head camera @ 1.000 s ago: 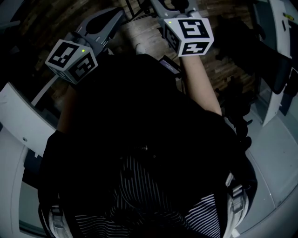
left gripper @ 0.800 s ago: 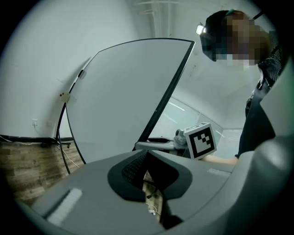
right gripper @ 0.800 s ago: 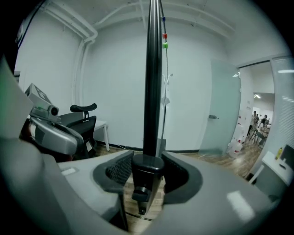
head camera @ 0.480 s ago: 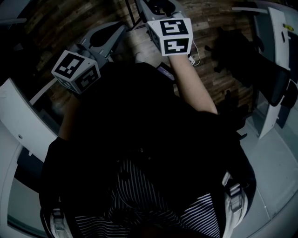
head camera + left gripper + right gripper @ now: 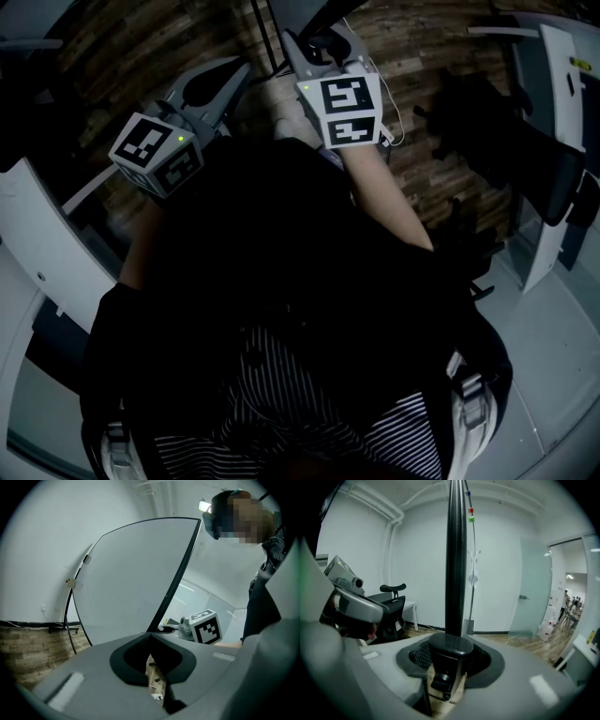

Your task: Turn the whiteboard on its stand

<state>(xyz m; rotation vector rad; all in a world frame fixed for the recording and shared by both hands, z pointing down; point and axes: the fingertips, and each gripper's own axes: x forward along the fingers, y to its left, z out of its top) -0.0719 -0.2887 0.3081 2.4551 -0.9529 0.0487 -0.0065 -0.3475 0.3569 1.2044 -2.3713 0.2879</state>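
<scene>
The whiteboard [image 5: 136, 578] fills the left gripper view, a pale sheet in a thin black frame [image 5: 176, 578]. From the right gripper view I see it edge-on as a dark upright bar [image 5: 454, 550]. At the bar's foot a black cap [image 5: 449, 654] sits between the pads of my right gripper [image 5: 451, 644], which touch it on both sides; these jaws have just been closing. My left gripper [image 5: 150, 637] hangs short of the board, its tips together with only floor showing behind them. The head view shows both grippers, left [image 5: 246, 66] and right [image 5: 289, 36], held side by side.
A black office chair [image 5: 391, 606] and a white table stand behind the board, and a glass door [image 5: 532, 597] is at the right. The stand's foot [image 5: 58, 629] rests on the wood floor. White desks [image 5: 37, 244] [image 5: 553, 112] flank the person.
In the head view the right gripper's marker cube has shifted left and lower, closer to the left gripper. The left gripper has hardly moved.
</scene>
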